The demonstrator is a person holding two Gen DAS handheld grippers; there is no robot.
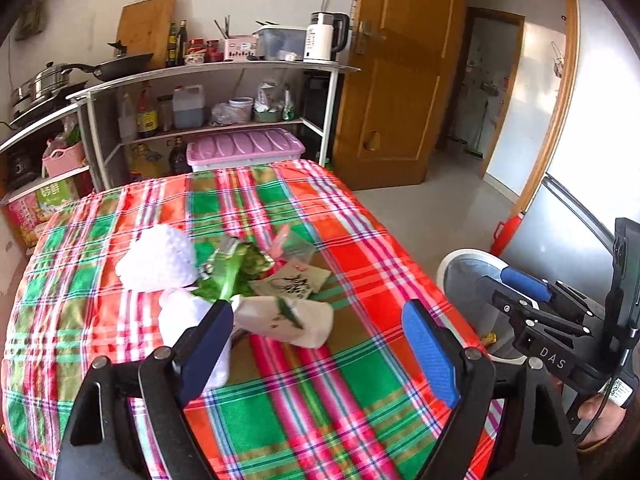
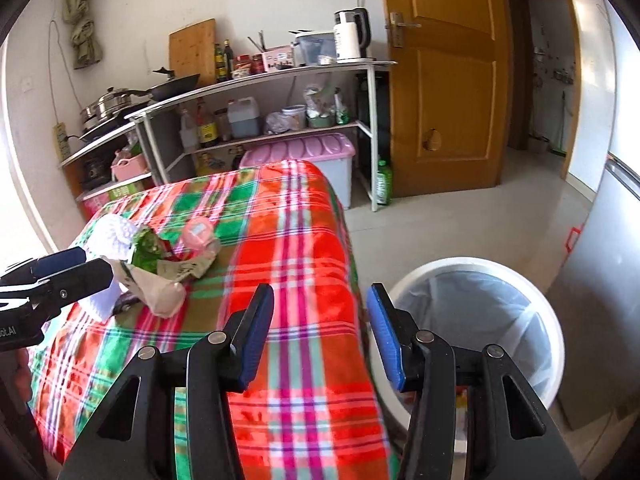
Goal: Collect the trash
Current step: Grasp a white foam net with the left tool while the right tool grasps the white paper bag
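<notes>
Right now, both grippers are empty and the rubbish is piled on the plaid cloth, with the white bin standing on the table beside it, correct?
Not quite: the white bin stands on the floor beside the table, as the right wrist view shows. The left gripper and right gripper are empty, and the rubbish lies on the plaid cloth.

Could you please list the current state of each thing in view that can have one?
Left gripper: open, empty.
Right gripper: open, empty.
White round trash bin with clear liner: uncovered, on the floor beside the table.
Pile of crumpled wrappers and tissues: lying on the plaid tablecloth.
Brown wooden door: open.
Pink-lidded plastic storage box: closed.
</notes>
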